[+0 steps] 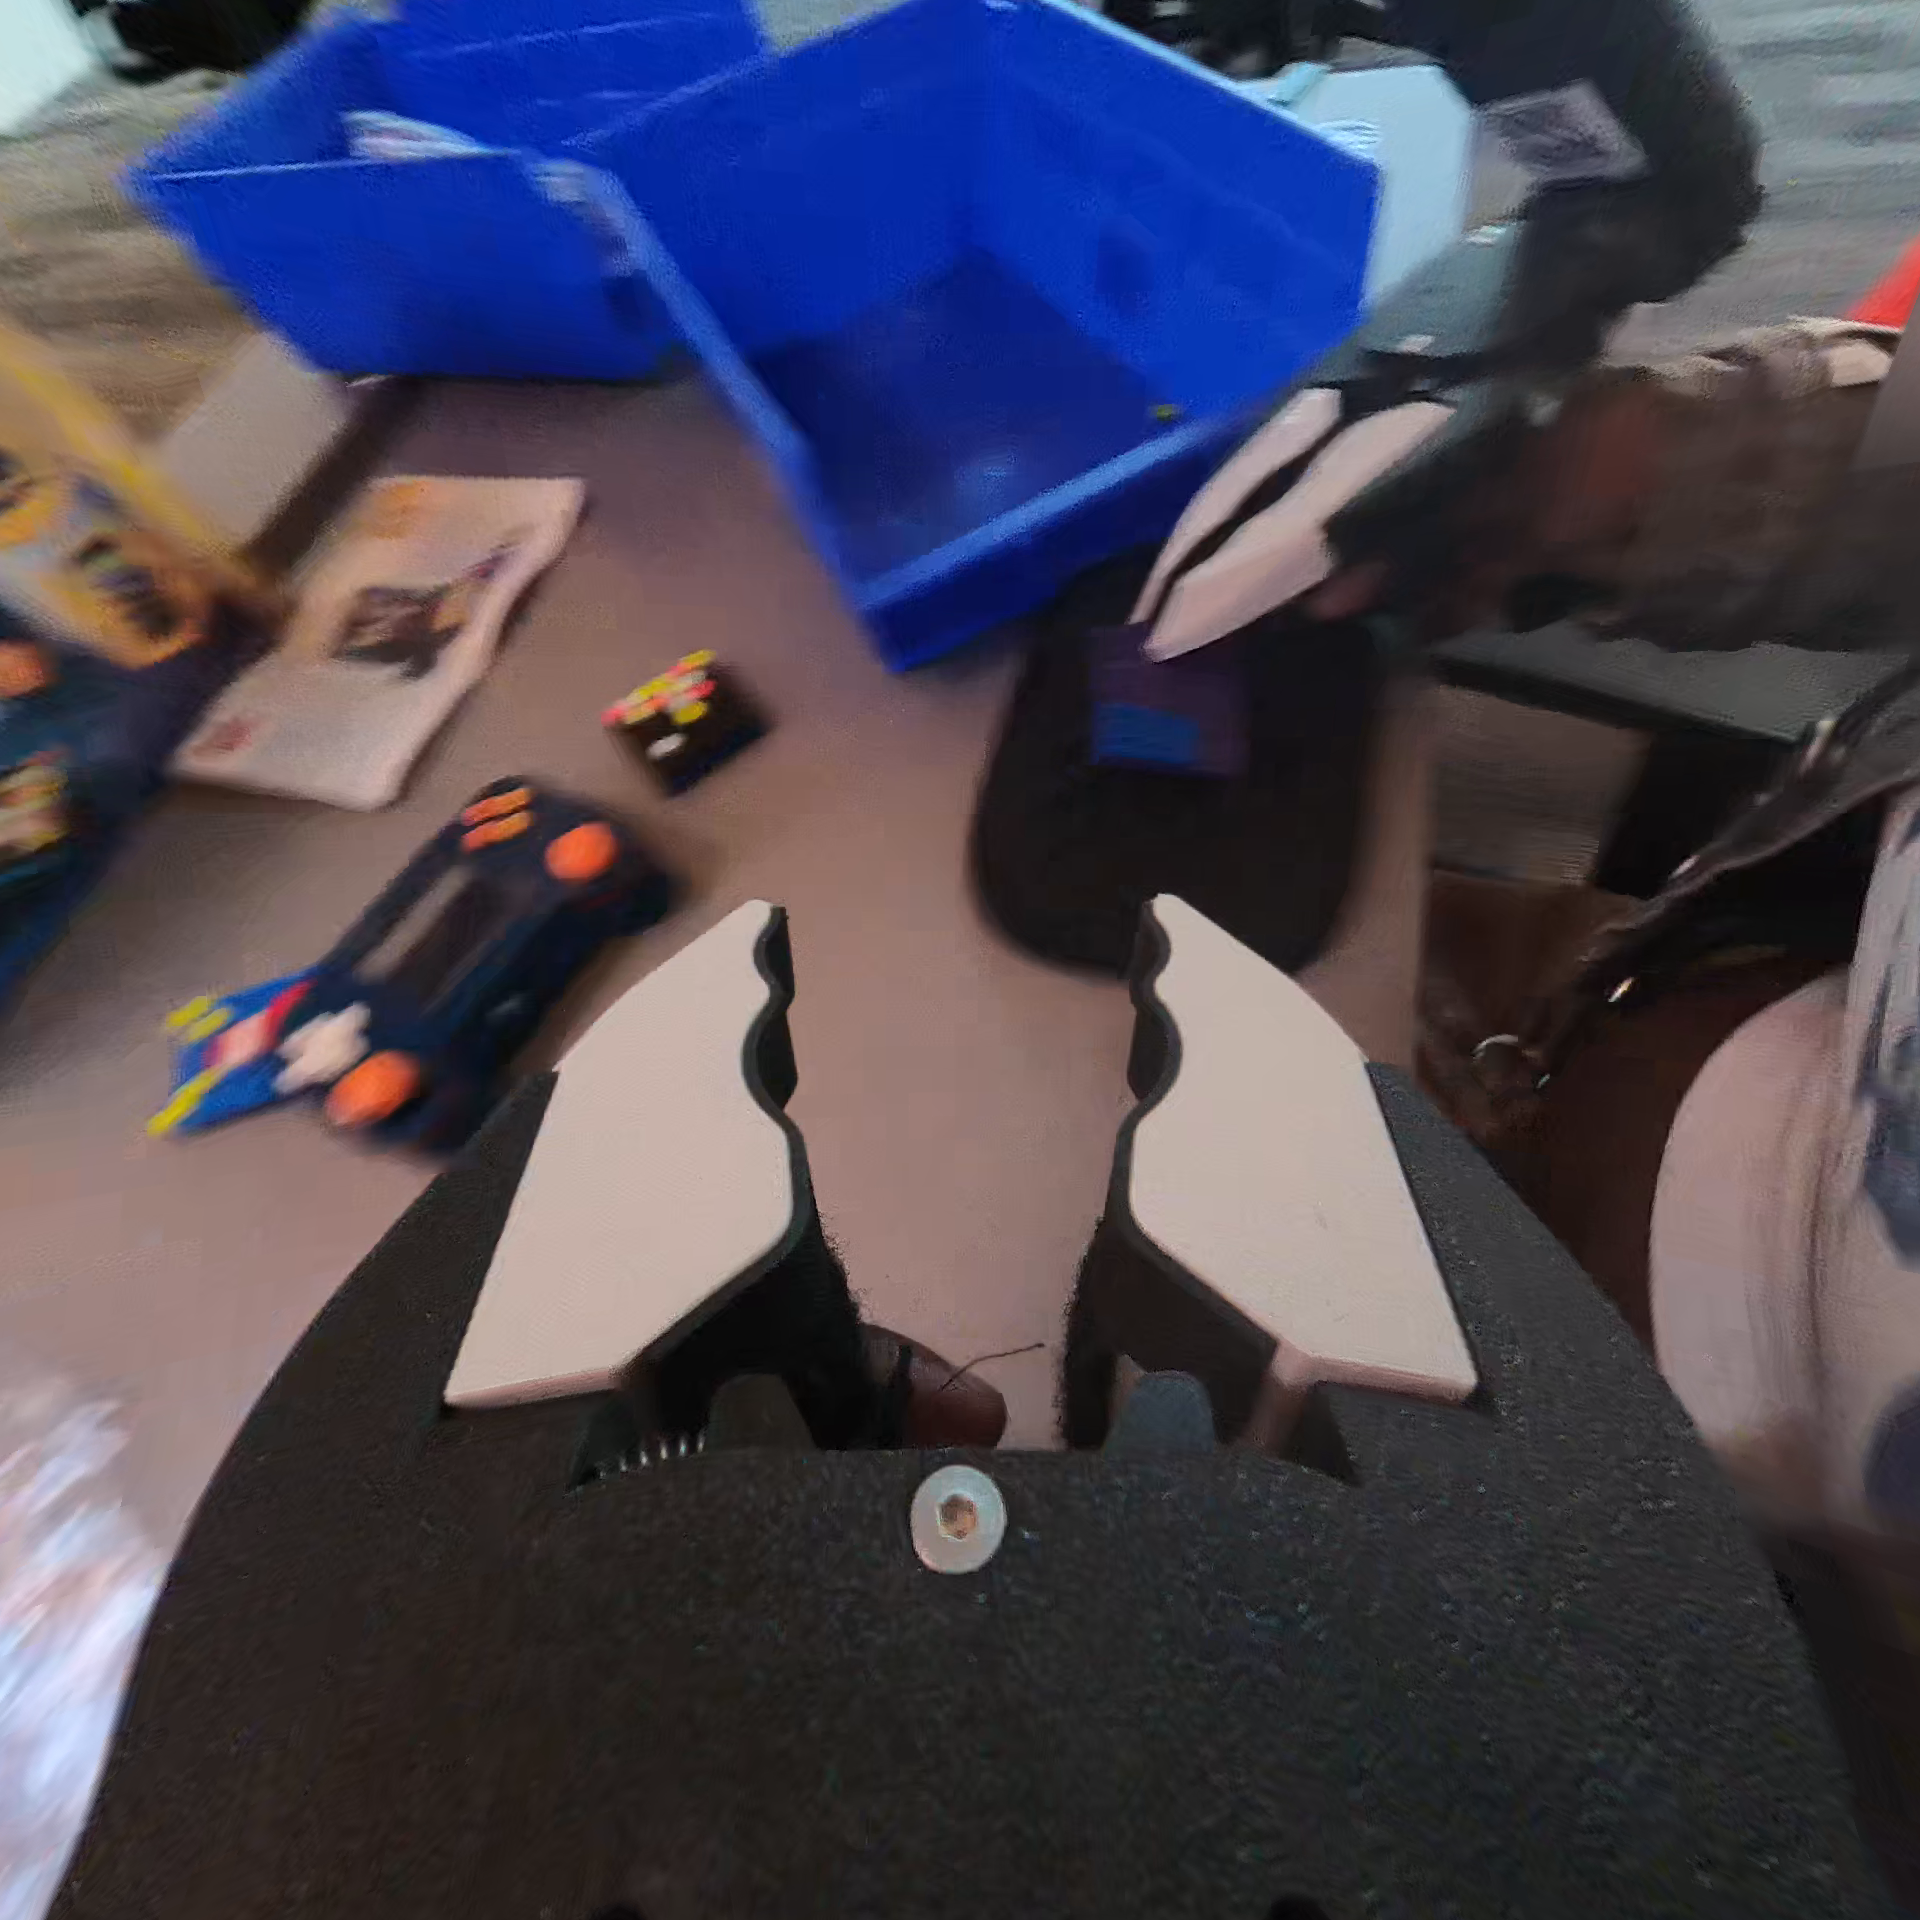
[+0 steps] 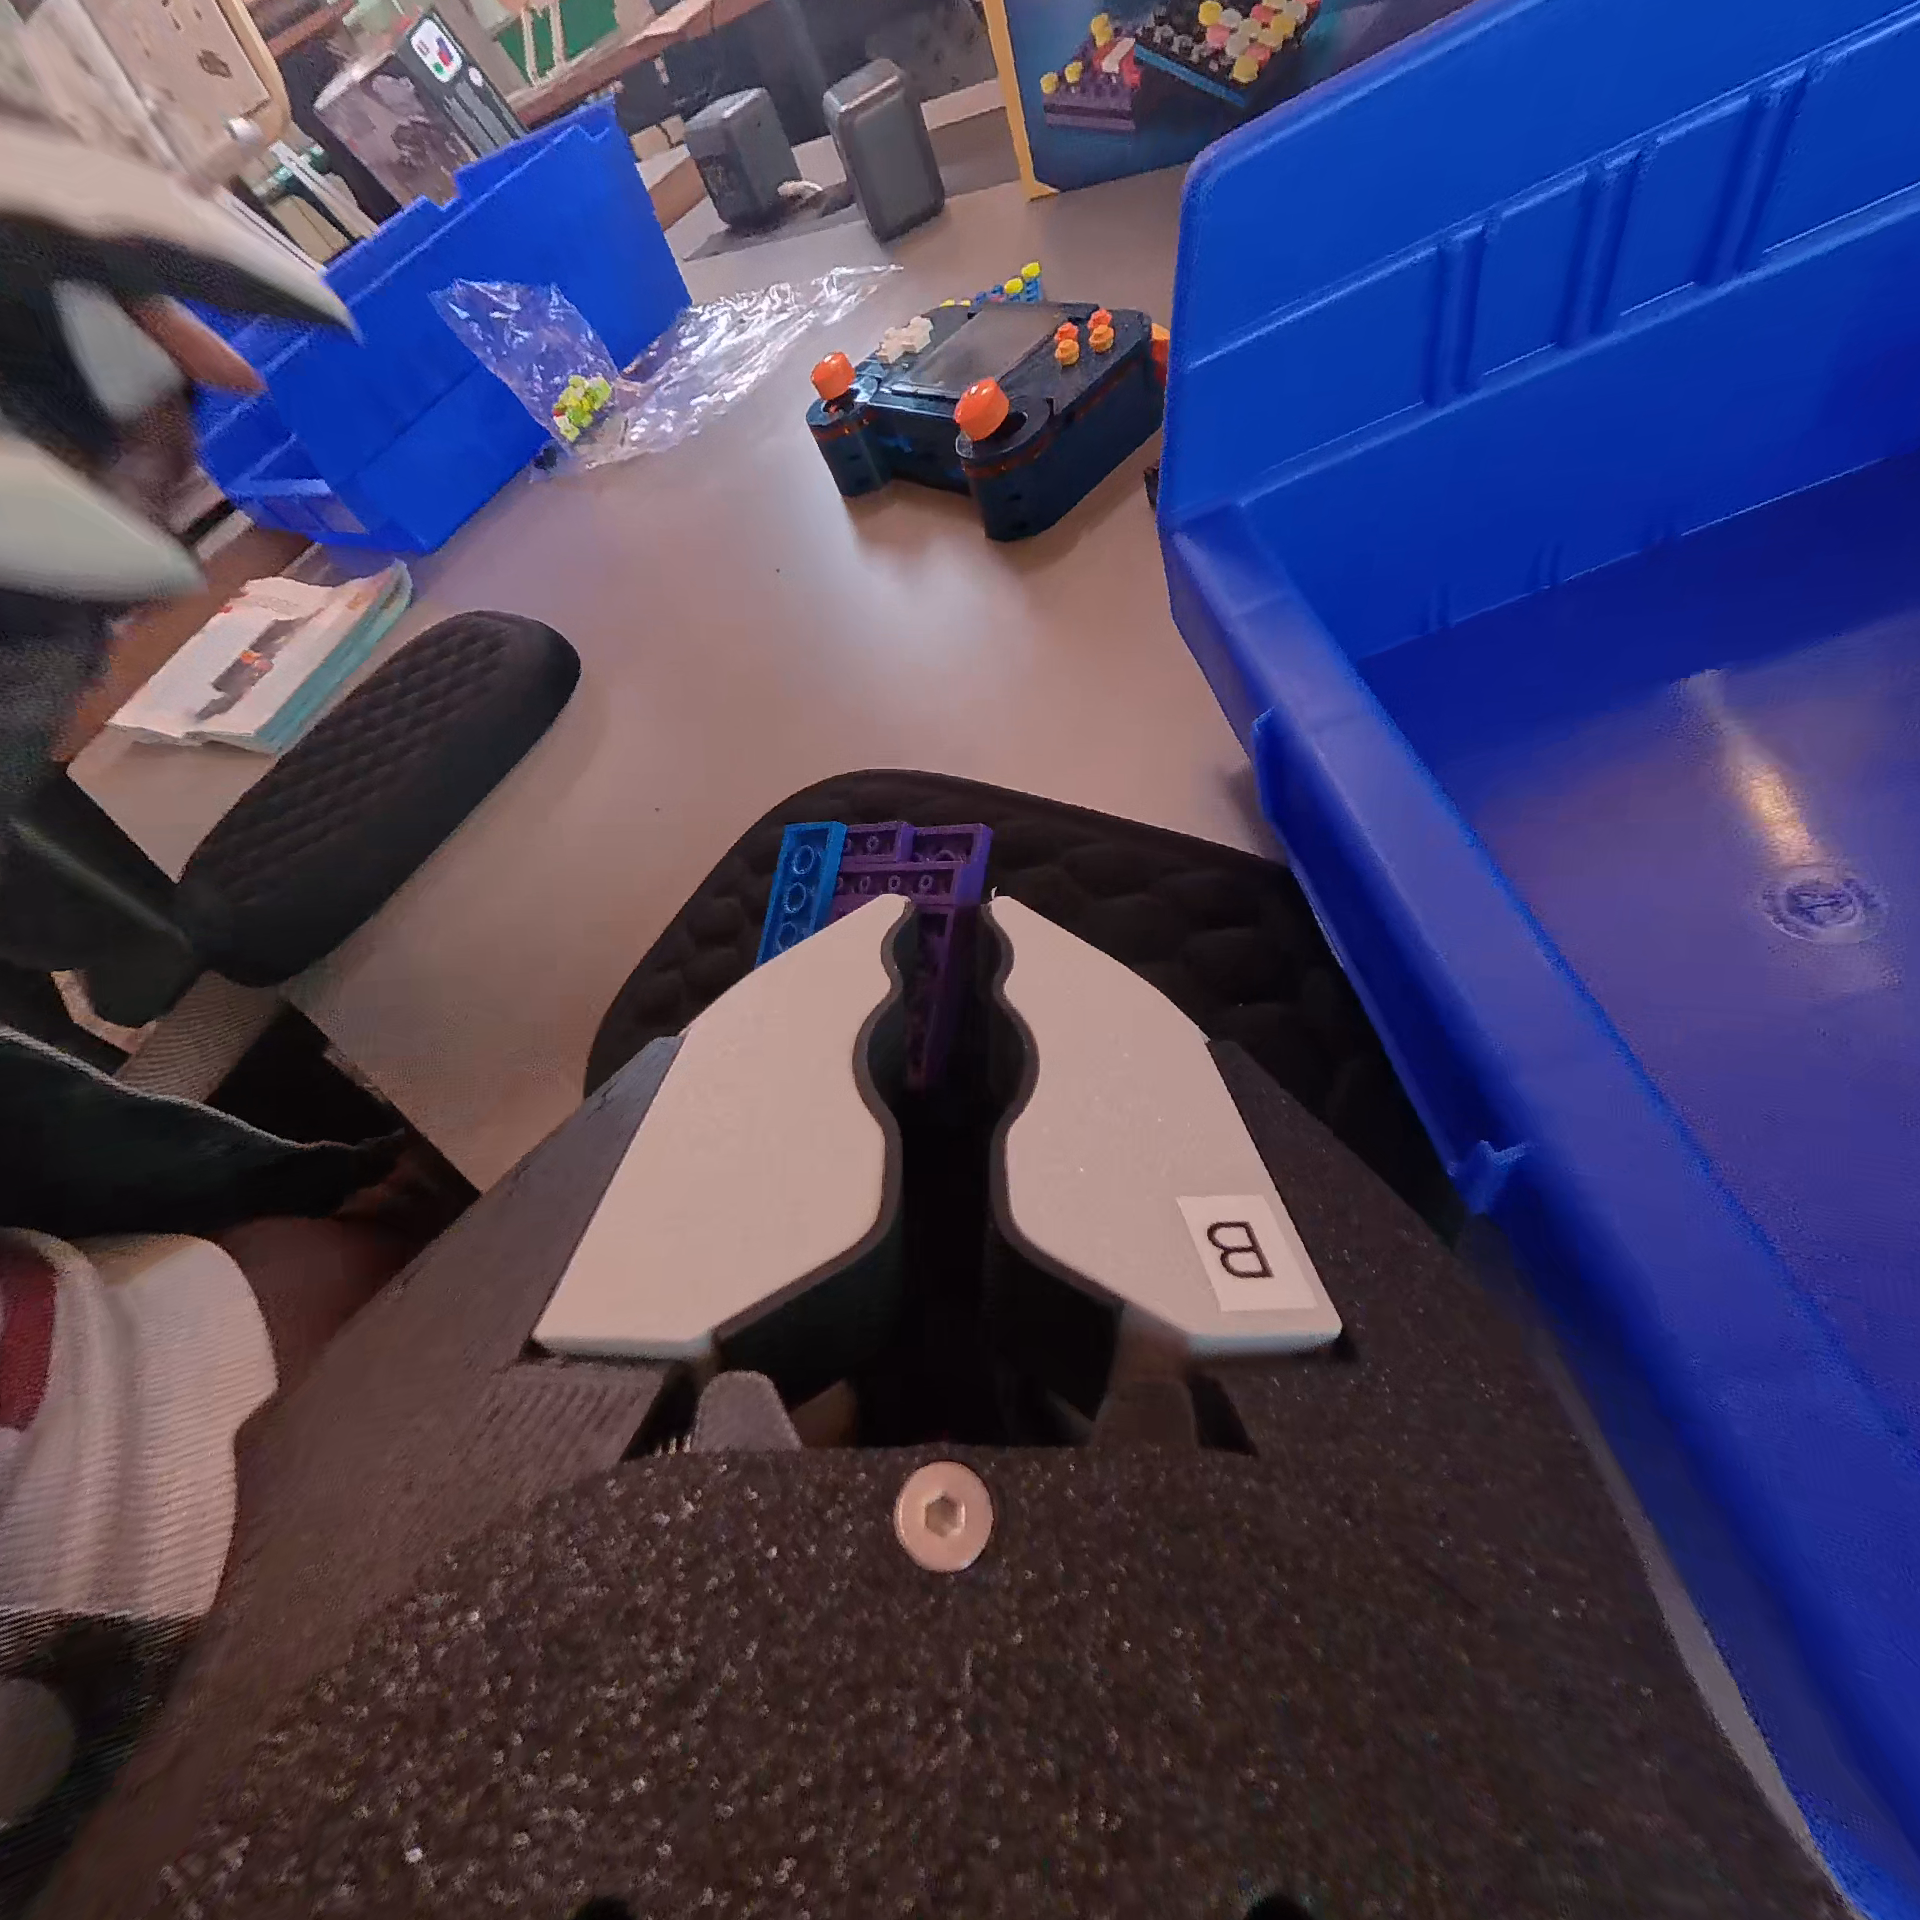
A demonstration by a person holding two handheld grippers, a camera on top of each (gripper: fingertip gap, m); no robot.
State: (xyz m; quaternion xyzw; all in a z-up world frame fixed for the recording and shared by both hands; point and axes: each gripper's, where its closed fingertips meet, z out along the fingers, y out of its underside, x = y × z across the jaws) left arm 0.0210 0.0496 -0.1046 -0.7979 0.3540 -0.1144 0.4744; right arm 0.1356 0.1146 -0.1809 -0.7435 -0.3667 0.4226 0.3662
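The right gripper has its jaws closed on a purple and blue brick piece, which stands between the fingertips and juts forward past them, the purple part pinched in the narrow gap and the blue strip lying against the left finger. The piece hangs over a black padded mat that lies on the grey table. Just to the right stands a large blue bin, its open front near the jaws. Farther ahead on the table sits a dark brick-built game controller with orange knobs, and left of it a crumpled clear plastic bag holding small yellow-green pieces. A booklet lies at the left table edge beside a black armrest.

The left gripper has its jaws apart with nothing between them; it hovers above bare table. In its blurred view the controller lies left of the jaws, a small black studded block ahead-left, and the mat ahead-right, where the right gripper shows above the brick piece.
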